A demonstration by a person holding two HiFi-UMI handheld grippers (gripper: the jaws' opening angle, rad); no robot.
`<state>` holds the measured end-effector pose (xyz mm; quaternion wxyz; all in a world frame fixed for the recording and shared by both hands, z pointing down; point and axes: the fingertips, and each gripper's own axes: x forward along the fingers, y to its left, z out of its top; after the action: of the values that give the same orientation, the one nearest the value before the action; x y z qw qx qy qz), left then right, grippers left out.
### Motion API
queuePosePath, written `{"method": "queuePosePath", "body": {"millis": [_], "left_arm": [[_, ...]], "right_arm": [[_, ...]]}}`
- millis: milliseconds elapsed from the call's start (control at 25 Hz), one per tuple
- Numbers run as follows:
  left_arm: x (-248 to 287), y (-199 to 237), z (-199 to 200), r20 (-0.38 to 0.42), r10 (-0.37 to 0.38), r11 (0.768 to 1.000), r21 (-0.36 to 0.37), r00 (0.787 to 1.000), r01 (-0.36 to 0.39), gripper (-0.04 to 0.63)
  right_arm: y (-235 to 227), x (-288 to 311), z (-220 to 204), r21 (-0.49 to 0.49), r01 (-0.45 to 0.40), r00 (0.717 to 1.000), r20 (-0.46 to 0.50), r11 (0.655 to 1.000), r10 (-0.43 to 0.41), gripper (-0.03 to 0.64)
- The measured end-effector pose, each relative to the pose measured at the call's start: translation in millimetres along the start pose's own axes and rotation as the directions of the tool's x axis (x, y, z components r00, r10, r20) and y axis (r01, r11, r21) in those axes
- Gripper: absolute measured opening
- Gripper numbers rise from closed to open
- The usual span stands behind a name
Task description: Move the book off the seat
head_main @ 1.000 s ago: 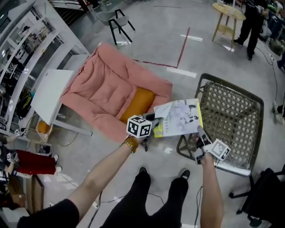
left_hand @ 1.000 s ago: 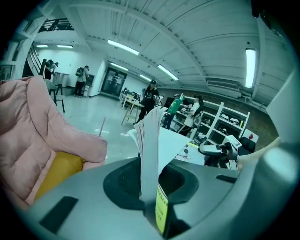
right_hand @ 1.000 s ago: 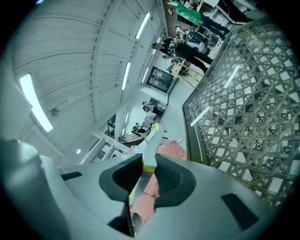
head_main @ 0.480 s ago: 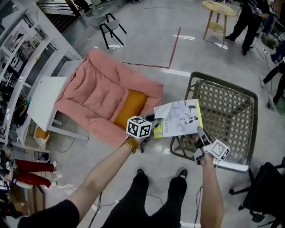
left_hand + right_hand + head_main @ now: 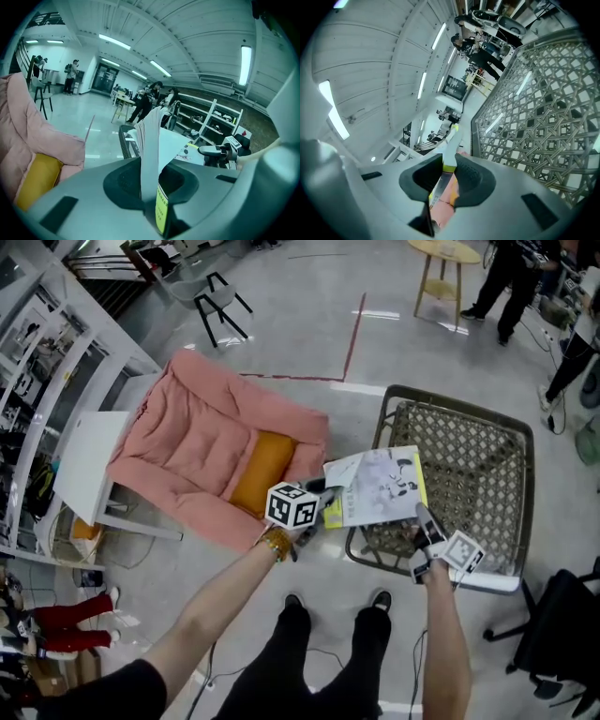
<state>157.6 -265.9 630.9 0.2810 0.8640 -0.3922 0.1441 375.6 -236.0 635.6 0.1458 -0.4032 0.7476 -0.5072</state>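
holding the white, yellow-edged paperback book (image 5: 375,487) aloft, you have the left gripper (image 5: 317,493) and right gripper (image 5: 420,517) each partly closed and pinching an edge, above the woven lattice metal chair (image 5: 473,460); lift looks done, set-down remains.

The pink armchair (image 5: 206,432) and the wicker chair (image 5: 469,465) have slid left in the frame, so the book (image 5: 380,486) now overlaps more of the wicker.
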Motion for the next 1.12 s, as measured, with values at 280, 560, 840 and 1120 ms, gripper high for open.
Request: {"method": "queuePosePath", "body": {"millis": [280, 560, 840, 1120], "left_arm": [[20.1, -23.0, 3.1, -0.008, -0.029, 1.0, 0.011, 1.0, 0.029, 0.074], [43.8, -49.1, 7.3, -0.026, -0.055, 0.998, 0.03, 0.998, 0.055, 0.074], [62.1, -66.4, 9.6, -0.033, -0.07, 0.997, 0.036, 0.997, 0.072, 0.074], [80.4, -84.4, 8.8, -0.042, -0.087, 0.995, 0.043, 0.995, 0.089, 0.074]], "right_arm": [[-11.5, -23.3, 14.5, 0.023, 0.018, 0.999, 0.034, 1.0, -0.019, 0.086], [-27.2, -48.6, 32.8, 0.03, 0.034, 0.997, 0.062, 0.999, -0.036, 0.086], [-37.6, -64.2, 46.0, 0.051, 0.032, 0.996, 0.082, 0.998, -0.037, 0.086], [-33.7, -75.2, 62.0, 0.057, -0.059, 0.992, 0.116, 0.997, 0.052, 0.086]]}}
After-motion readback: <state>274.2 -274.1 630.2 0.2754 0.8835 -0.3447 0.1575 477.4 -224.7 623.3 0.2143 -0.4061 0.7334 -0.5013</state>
